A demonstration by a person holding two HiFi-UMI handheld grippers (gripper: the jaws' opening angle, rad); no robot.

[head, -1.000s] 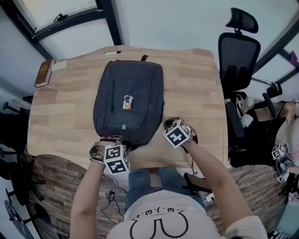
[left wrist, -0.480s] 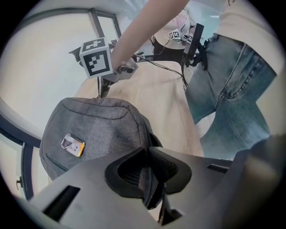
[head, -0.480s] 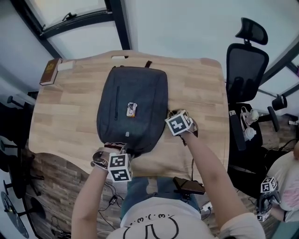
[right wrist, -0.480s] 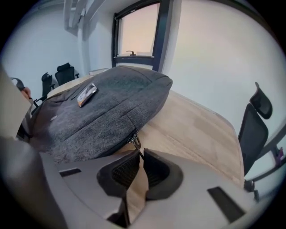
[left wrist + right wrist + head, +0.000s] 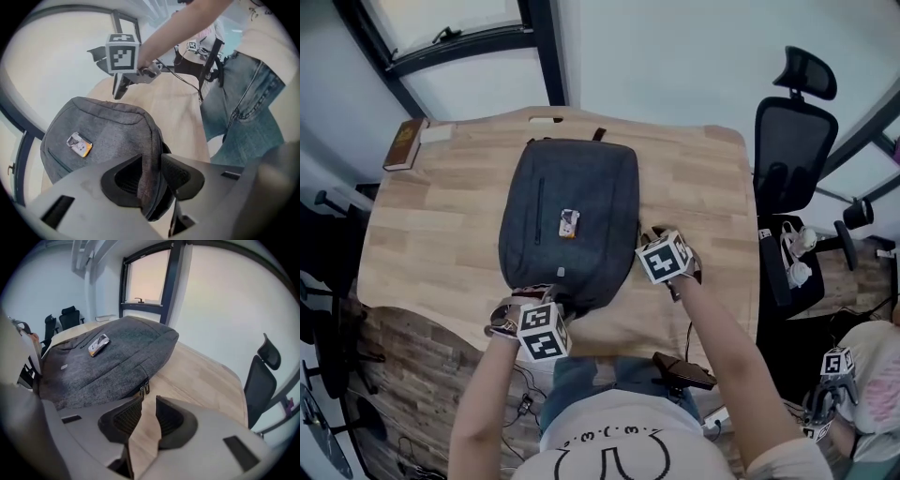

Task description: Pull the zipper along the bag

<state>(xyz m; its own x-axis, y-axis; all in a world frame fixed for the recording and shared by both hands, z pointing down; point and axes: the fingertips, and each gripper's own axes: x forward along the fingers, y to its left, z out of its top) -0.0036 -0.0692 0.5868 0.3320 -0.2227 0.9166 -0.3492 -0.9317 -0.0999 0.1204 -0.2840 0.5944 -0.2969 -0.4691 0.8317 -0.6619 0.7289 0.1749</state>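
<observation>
Both freshly parted: left tongs (image 5: 151,161) astride bag (image 5: 108,131) edge, right tongs (image 5: 149,404) empty beside zipper pull (image 5: 144,389).

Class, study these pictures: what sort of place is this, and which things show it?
Probably an office or workroom: a wide wooden desk, a black swivel office chair beside it, and a large dark-framed window behind.

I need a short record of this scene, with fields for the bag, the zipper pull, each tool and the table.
bag: grey backpack, lying flat on the wooden table
zipper pull: at the bag's side, just beyond the right tool's tips, not held
left tool: jaws have just been opening; the bag's edge fabric is between them
right tool: jaws have just been opening; nothing between them
also on table: a book at the far left corner
</observation>
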